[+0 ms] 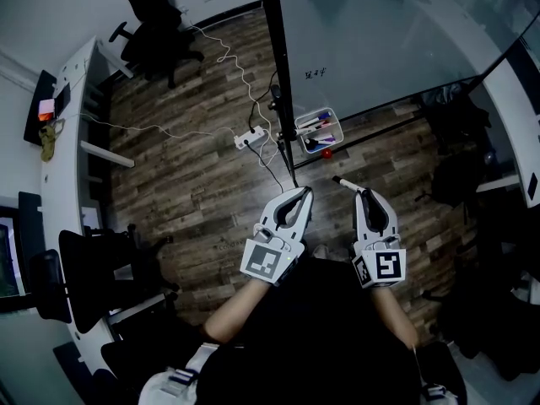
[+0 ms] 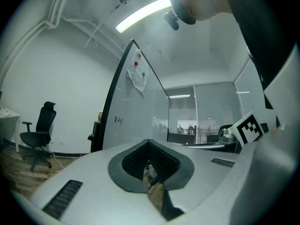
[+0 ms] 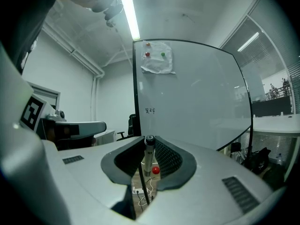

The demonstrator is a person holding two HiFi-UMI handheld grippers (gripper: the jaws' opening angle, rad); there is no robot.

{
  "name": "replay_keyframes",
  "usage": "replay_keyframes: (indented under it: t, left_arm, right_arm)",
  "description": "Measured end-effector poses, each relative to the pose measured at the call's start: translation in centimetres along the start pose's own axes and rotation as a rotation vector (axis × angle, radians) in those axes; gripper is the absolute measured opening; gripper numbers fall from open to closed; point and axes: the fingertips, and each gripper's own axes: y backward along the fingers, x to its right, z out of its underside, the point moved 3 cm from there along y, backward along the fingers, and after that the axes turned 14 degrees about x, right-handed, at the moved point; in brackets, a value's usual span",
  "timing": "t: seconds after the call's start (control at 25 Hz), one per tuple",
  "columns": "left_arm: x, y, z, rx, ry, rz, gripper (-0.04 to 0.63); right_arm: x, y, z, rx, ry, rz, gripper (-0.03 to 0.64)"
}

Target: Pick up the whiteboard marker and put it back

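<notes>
- A white desk (image 1: 74, 99) is being shown at the far left, with a black office chair (image 1: 152, 24) standing on the wooden floor (image 1: 194, 184) near it.
- A white power strip (image 1: 251, 138) is being shown lying on the floor, its cables trailing away.
- The left tool (image 1: 302, 194) is being kept clenched, its jaw tips together and nothing gripped between them.
- A clear tray (image 1: 338, 132) holding several markers is being shown at the lower edge of the whiteboard (image 1: 388, 40).
- The whiteboard marker (image 1: 345, 182) is being grasped between the jaws of the right tool (image 1: 364, 196), its dark end being pointed toward the tray but kept apart from it.
</notes>
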Motion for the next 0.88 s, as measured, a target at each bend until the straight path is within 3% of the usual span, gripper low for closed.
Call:
replay_keyframes:
  t: [0.88]
  left_arm:
    - [-5.9, -2.8, 0.5, -0.021, 0.057, 0.106, 0.008]
  right_arm:
    - [-1.4, -5.4, 1.1, -0.019, 0.029, 0.115, 0.078]
